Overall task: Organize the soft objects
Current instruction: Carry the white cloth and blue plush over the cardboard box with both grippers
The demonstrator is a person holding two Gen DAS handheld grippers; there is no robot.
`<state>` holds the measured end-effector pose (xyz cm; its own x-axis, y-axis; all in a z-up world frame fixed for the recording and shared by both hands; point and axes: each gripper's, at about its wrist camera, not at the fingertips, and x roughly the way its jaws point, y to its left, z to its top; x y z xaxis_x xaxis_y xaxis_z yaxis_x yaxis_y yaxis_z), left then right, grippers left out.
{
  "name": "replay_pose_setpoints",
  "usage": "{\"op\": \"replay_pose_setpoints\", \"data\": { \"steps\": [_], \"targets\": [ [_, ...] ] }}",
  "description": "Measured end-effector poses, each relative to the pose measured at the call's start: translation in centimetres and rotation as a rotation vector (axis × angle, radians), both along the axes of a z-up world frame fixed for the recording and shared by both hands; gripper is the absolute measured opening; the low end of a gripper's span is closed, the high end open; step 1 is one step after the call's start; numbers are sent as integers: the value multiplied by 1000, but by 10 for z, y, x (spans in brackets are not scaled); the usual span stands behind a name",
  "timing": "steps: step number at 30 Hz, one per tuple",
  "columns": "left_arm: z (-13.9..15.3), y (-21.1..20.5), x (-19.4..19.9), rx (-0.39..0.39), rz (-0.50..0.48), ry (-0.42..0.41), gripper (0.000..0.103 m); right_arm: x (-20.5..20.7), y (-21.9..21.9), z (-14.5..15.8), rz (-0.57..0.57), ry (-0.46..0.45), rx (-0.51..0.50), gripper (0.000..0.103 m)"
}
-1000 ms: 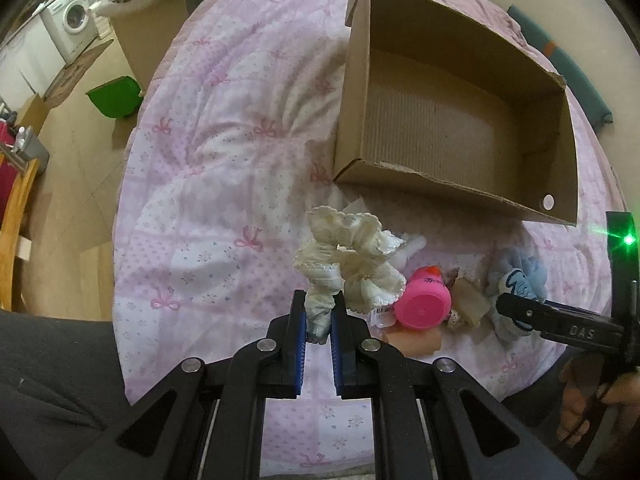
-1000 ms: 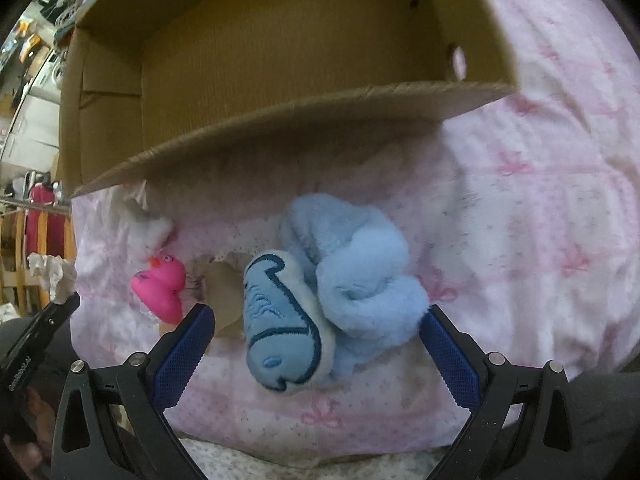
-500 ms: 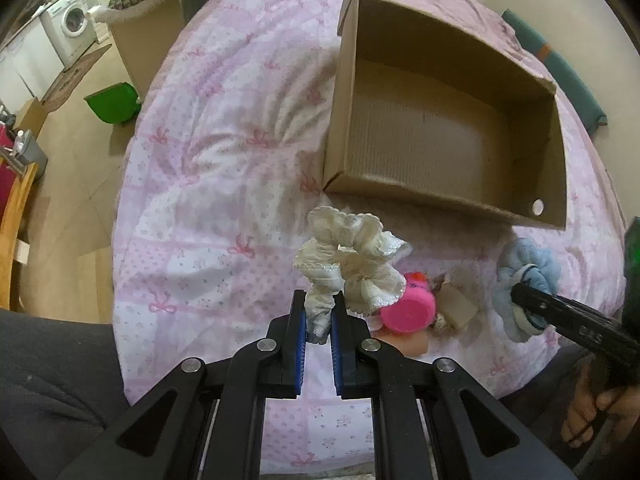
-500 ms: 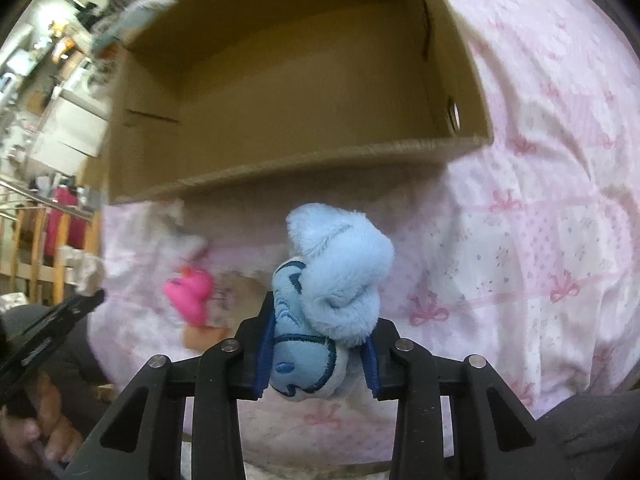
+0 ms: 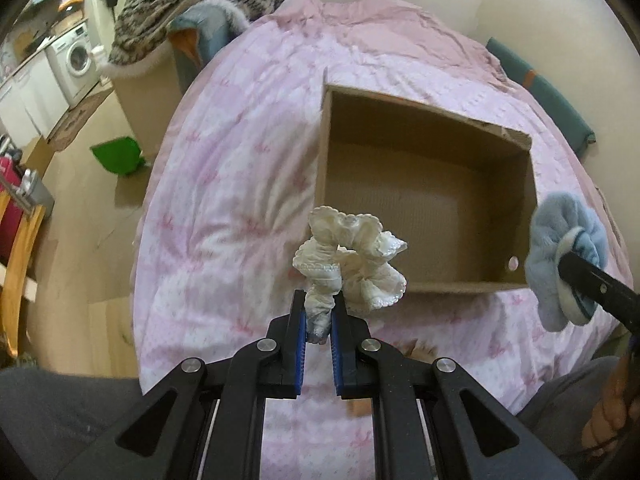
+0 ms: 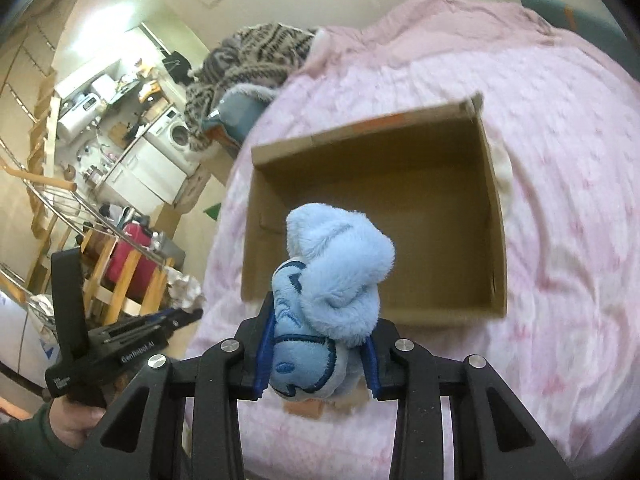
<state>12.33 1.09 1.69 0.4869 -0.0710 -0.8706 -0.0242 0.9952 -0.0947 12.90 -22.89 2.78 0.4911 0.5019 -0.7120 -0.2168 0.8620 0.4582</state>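
Evidently both tongs carry loads toward the box (image 5: 424, 200): left tongs (image 5: 319, 320) clench a frilly scrunchie (image 5: 352, 256), right tongs (image 6: 320, 356) grip a blue plush toy (image 6: 332, 280), above its near wall.

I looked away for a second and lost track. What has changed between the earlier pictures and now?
The right gripper, open around the blue plush toy on the bed a second ago, closed on it and lifted it clear of the pink bedspread, towards the cardboard box. The left gripper rose too. Unchanged: the left gripper stays shut on the white scrunchie, and the box is still empty.
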Motion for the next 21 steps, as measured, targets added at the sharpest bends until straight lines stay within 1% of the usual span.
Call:
{"op": "replay_pose_setpoints", "data": {
  "steps": [4, 6, 11, 13, 16, 18, 21],
  "targets": [
    [7, -14, 20, 20, -28, -23, 10, 18, -5, 6, -9, -20, 9, 38],
    [11, -22, 33, 32, -46, -38, 10, 28, -7, 3, -17, -26, 15, 38],
    [7, -38, 69, 57, -98, -65, 10, 52, -10, -16, -42, -20, 7, 38],
    [1, -44, 82, 65, -105, -77, 10, 59, -13, -27, -60, -10, 18, 38],
    [-12, -50, 90, 70, -112, -80, 10, 67, -17, -40, -85, 15, 27, 38],
    [-22, -54, 92, 84, -109, -85, 10, 70, -17, -48, -89, 21, 8, 38],
    [-35, -61, 96, 75, -129, -74, 10, 70, -13, -60, -81, 39, -39, 39]
  ]
}}
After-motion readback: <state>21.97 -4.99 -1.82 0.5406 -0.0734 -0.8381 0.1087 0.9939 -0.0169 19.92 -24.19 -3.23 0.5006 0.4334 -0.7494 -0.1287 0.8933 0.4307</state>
